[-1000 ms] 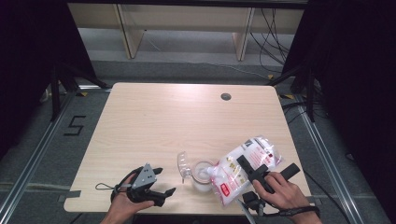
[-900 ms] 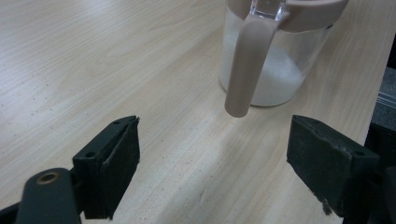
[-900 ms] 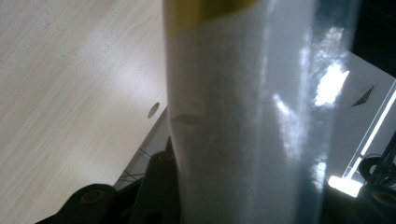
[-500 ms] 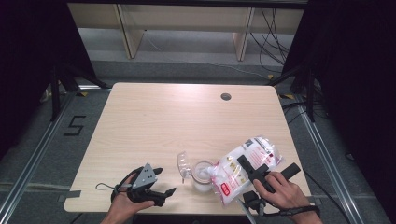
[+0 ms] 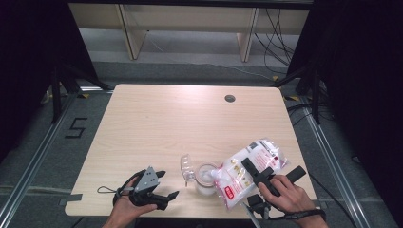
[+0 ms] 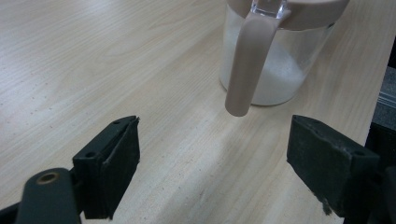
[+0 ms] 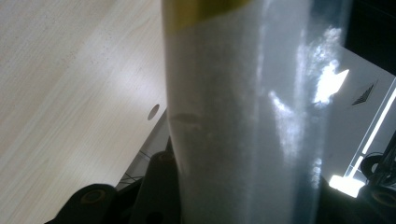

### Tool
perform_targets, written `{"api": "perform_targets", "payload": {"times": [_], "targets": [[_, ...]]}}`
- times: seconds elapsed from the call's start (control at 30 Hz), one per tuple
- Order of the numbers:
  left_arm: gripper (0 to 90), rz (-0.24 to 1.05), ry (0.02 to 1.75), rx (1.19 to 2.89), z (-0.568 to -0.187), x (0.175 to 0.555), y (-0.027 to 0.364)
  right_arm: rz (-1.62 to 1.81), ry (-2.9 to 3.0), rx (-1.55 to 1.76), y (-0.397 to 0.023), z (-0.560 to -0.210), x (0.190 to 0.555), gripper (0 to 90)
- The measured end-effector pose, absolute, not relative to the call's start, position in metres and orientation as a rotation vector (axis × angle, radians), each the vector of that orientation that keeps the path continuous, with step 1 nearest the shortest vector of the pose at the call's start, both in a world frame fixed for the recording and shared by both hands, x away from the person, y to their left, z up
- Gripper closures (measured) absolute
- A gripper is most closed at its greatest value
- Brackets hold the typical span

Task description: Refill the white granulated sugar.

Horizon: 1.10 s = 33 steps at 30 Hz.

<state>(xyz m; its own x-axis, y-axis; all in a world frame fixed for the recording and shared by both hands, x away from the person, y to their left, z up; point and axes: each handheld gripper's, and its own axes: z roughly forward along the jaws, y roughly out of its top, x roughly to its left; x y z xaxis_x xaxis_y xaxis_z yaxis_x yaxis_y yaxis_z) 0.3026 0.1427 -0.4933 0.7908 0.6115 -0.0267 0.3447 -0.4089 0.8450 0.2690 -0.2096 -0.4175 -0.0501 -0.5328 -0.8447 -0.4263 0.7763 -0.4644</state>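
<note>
While the right gripper (image 5: 260, 175) clamps the tilted bag (image 5: 247, 172) over the jug (image 5: 205, 178), pouring seems underway; next, steeper tipping, with the left gripper (image 5: 161, 187) wide apart nearby.

A black figure "5" (image 5: 76, 128) is marked on the floor (image 5: 43, 156) left of the tabletop's (image 5: 157, 123) left edge. The bag (image 5: 247, 166) by the near right corner carries red print, seemingly a label, too small to read.

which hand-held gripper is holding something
The right hand-held gripper: it clamps the tilted bag over the jar. The left hand-held gripper is open, holding nothing.
</note>
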Motion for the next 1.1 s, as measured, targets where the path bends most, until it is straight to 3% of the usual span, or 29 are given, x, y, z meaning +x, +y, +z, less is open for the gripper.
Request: {"api": "perform_targets", "payload": {"times": [1.1], "targets": [[17.1,0.354,0.716,2.035,-0.4928,0.3025,0.1432,-0.030,1.692,-0.732,-0.2137,-0.4201,0.2708,73.8]]}}
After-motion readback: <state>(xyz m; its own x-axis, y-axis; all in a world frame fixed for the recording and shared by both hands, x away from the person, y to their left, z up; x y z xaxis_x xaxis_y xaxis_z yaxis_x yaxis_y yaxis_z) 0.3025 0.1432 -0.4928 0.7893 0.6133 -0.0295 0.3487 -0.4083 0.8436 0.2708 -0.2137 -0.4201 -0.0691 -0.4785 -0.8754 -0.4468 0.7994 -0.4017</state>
